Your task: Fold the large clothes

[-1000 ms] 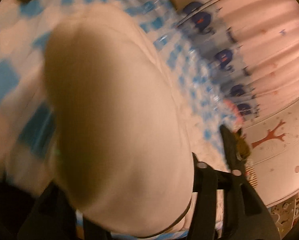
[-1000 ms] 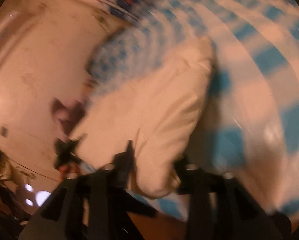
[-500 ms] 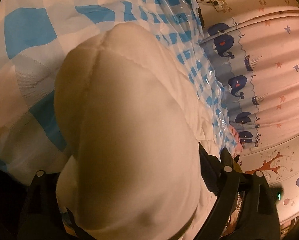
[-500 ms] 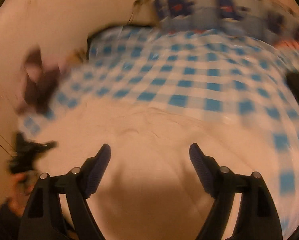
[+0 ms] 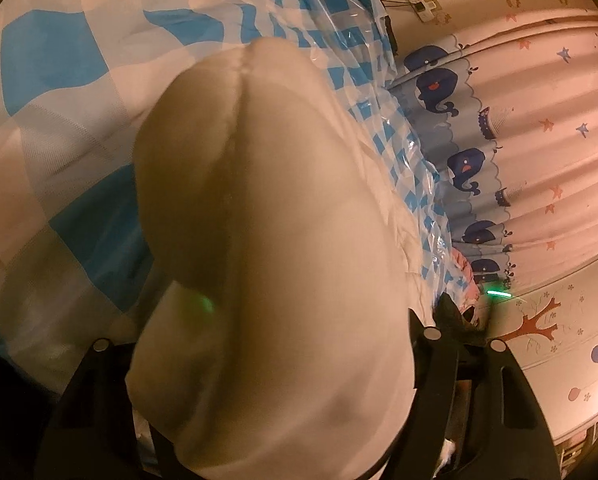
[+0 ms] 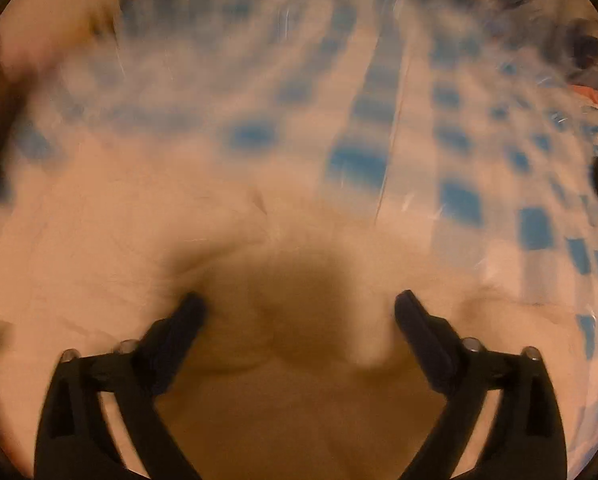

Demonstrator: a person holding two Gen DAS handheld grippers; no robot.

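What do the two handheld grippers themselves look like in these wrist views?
Both are matte black. The right gripper has two angled fingers on strut linkages with silver pivot pins. The left gripper shows the same black linkages and silver pins, mostly hidden. No cables, markings or sleeves show.

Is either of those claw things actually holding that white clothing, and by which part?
Left gripper: closing around a bulging fold of the white garment; grip unclear. Right gripper: opening, holding nothing.

A blue-checked bedsheet (image 5: 59,64) meets a whale-print curtain (image 5: 539,128) — warm, dim light on the patterned wall (image 5: 559,340).
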